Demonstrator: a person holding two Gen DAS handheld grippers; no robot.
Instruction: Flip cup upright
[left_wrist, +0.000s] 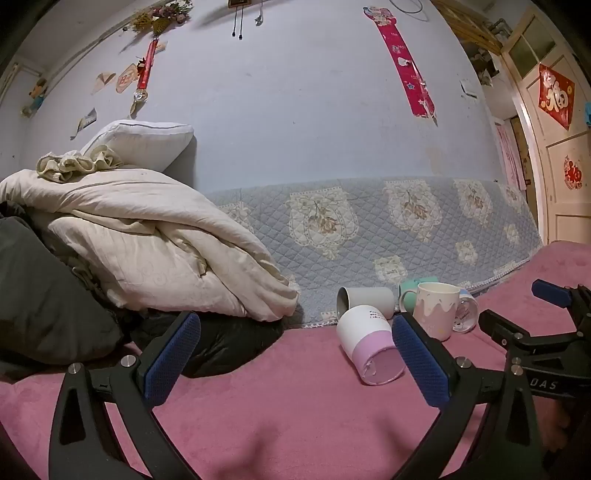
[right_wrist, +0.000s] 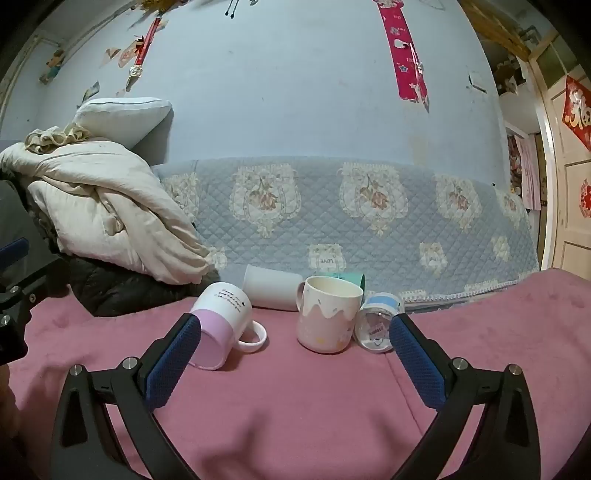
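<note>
Hovering over the pink bed (right_wrist: 295, 406), I saw both hand-held grippers, left (left_wrist: 295, 354) and right (right_wrist: 295, 354), spread, pink-and-white cup (right_wrist: 221, 325) lying tipped.

Pink-and-white mug (right_wrist: 221, 325) lies tipped; cream mug (right_wrist: 327, 314) upright beside it.

Pale blue wall (left_wrist: 295, 110) with red hangings (left_wrist: 406, 62), quilted floral cover (right_wrist: 369, 221), pink blanket (right_wrist: 295, 406), cream door (left_wrist: 561, 177)
</note>
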